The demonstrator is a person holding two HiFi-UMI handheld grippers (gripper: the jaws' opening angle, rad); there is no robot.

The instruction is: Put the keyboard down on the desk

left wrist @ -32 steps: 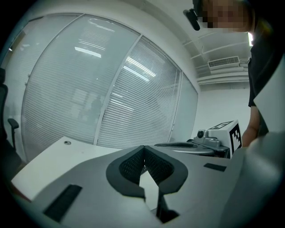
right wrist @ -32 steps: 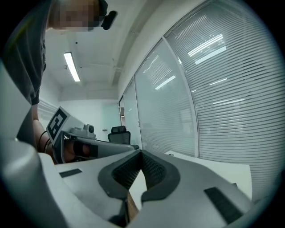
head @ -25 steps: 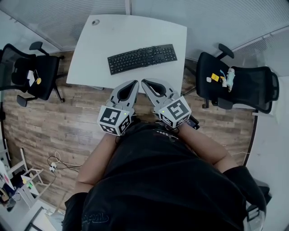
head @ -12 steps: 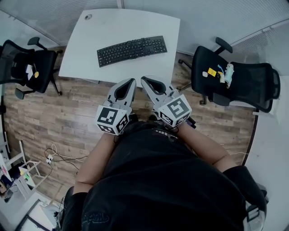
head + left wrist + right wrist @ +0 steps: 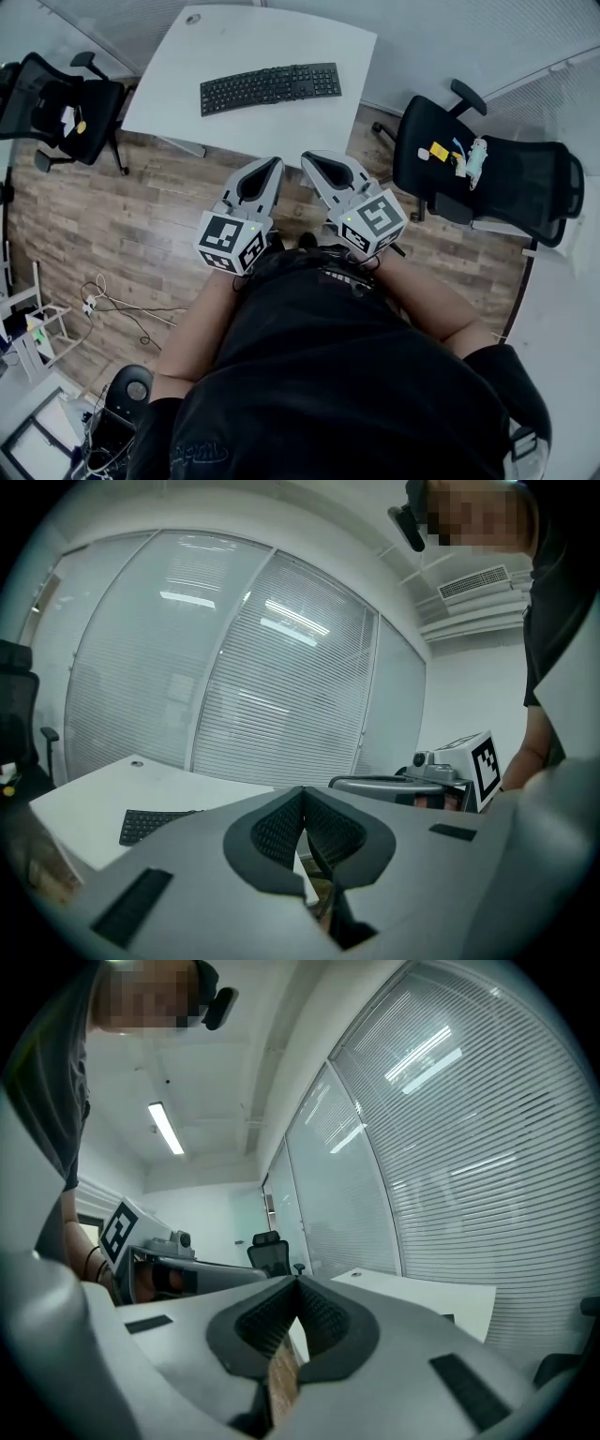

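A black keyboard (image 5: 270, 87) lies flat on the white desk (image 5: 187, 103), slightly angled; in the left gripper view the keyboard (image 5: 150, 823) shows low at the left on the desk (image 5: 84, 803). Both grippers hang over the wood floor, short of the desk's near edge, apart from the keyboard. My left gripper (image 5: 275, 161) has its jaws touching at the tips, nothing between them. My right gripper (image 5: 307, 157) is likewise shut and empty. In their own views the left gripper (image 5: 303, 791) and right gripper (image 5: 295, 1283) both show tips closed together.
A black office chair (image 5: 56, 108) stands left of the desk, another chair (image 5: 487, 173) with small items on its seat stands at the right. Cables (image 5: 112, 305) and a chair base (image 5: 131, 394) lie on the floor at the lower left. Blind-covered glass walls run behind the desk.
Both grippers and the person have drawn back from the desk; desk and keyboard now sit farther up the head view. The jaws stayed closed.
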